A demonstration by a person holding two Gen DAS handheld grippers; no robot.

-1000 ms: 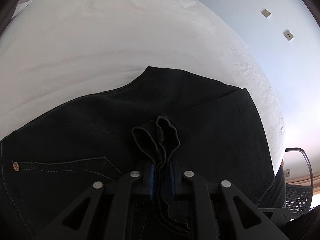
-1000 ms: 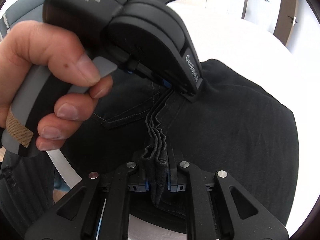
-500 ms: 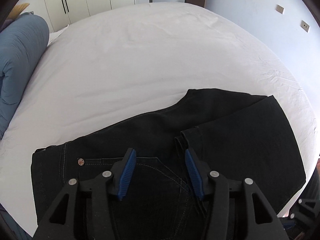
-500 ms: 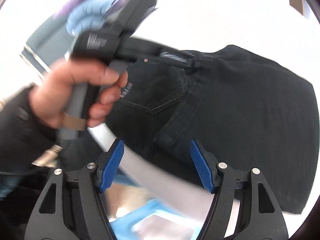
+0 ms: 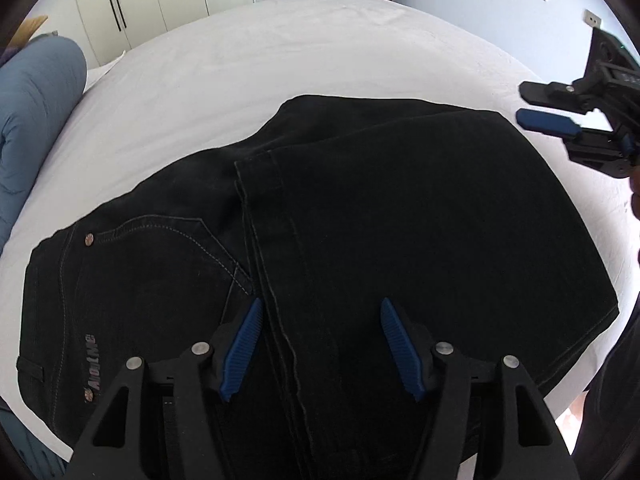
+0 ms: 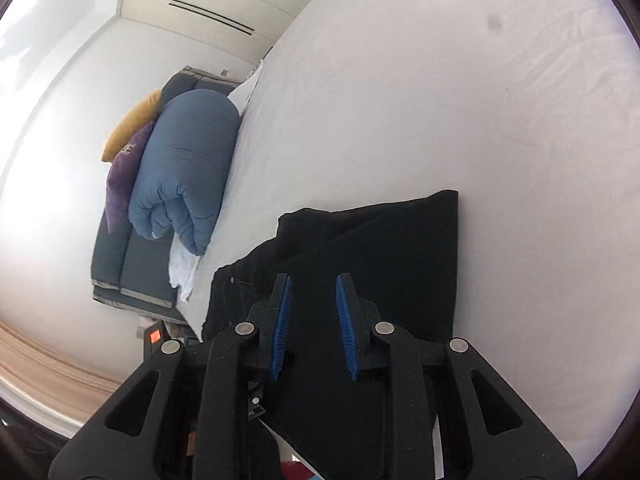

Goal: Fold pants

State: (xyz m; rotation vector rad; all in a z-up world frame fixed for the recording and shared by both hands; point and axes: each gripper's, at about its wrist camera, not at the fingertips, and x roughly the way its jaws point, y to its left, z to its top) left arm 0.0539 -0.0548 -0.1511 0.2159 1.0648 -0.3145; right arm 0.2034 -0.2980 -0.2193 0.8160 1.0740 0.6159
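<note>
The black pants lie folded flat on the white bed, legs laid over the seat, with the back pocket and a rivet showing at the left. My left gripper is open and empty, held above the pants near the hem edge. My right gripper is open and empty above the right end of the pants. The right gripper also shows in the left wrist view, off the pants' far right corner.
A rolled blue duvet with purple and yellow pillows lies at the left end of the bed. White wardrobes stand behind. The bed's near edge runs just under the pants.
Both grippers let go of the bunched pant hems and opened. Both pulled back and up; the right one swung away to the pants' right end. The pants now lie flat.
</note>
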